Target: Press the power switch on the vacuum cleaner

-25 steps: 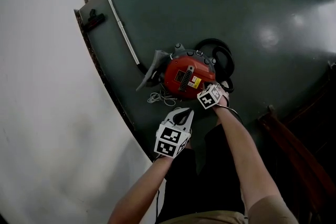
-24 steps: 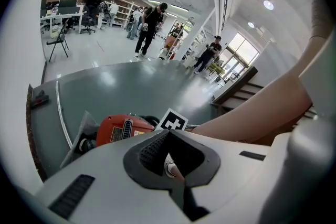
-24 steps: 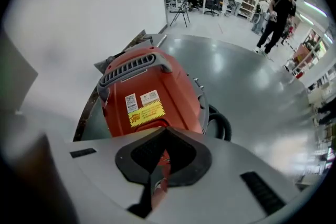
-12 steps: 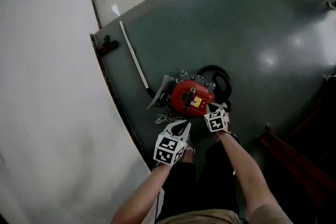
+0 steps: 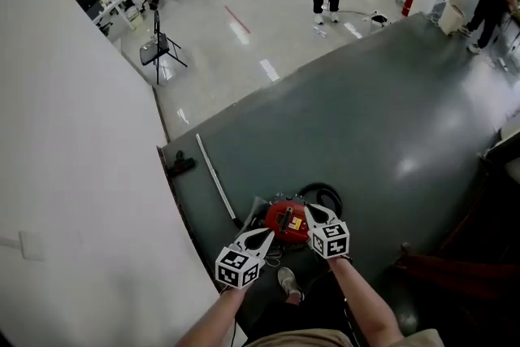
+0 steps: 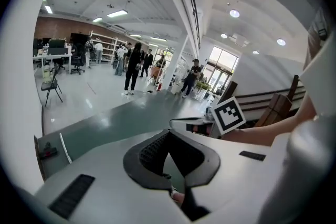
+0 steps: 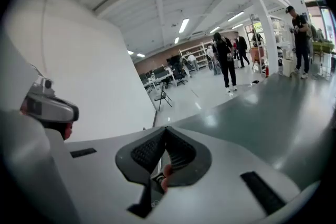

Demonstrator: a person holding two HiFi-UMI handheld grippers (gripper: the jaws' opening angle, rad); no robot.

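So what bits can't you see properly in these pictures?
- Power switch: too small to pick out on the vacuum cleaner in the head view.
- Vacuum cleaner's near edge: head view, partly covered by the right gripper and the left gripper.
- Floor below the grippers: in both gripper views, the shut jaws and white bodies hide nearly all of it.

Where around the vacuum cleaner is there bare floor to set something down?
The green floor right of and beyond the vacuum cleaner and its hose is bare. Crowded: the strip toward the white wall, with the wand and floor nozzle.
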